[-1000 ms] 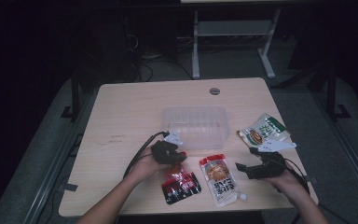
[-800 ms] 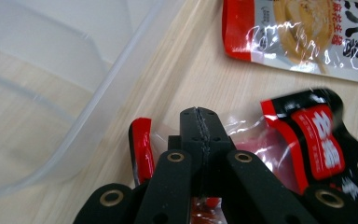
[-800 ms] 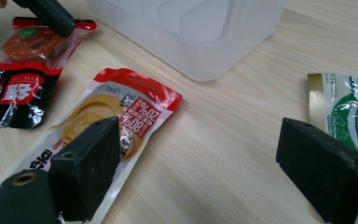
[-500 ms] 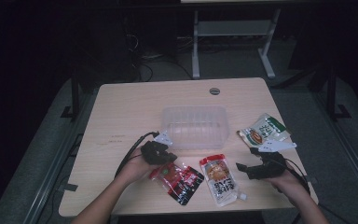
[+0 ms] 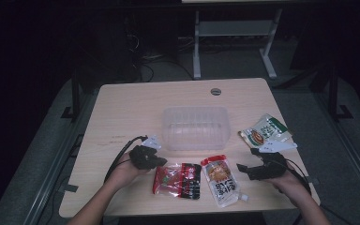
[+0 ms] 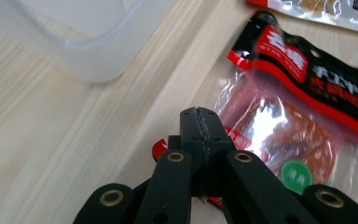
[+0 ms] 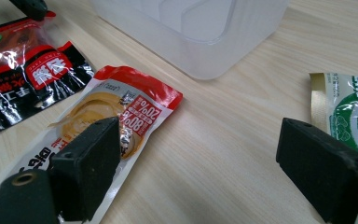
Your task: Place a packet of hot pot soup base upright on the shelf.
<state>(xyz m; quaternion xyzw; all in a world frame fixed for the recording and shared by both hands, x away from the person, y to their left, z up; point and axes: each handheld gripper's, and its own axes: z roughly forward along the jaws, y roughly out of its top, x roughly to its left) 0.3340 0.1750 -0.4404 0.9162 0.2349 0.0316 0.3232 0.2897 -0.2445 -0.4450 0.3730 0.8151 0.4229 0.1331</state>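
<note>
From above, the left hand-held gripper point(image 5: 155, 161) has dragged the red packet point(image 5: 178, 180) sideways along the wooden desk point(image 5: 122, 112), near the clear box point(image 5: 195, 127). The room is dark. Its own view shows it clenched on the packet's corner. The right hand-held gripper point(image 7: 200, 168) waits, released, over the orange packet point(image 7: 98, 121).

the clear plastic tub point(image 5: 195, 127) blocks the middle of the surface point(image 5: 122, 108) for you. in the high view, the upper left and far left are bare wood, so your tool passes freely there. along the lower edge, the red-black pouch point(image 5: 178, 180), the white pouch point(image 5: 221, 180) and the green pouch point(image 5: 265, 130) at right crowd the way.
</note>
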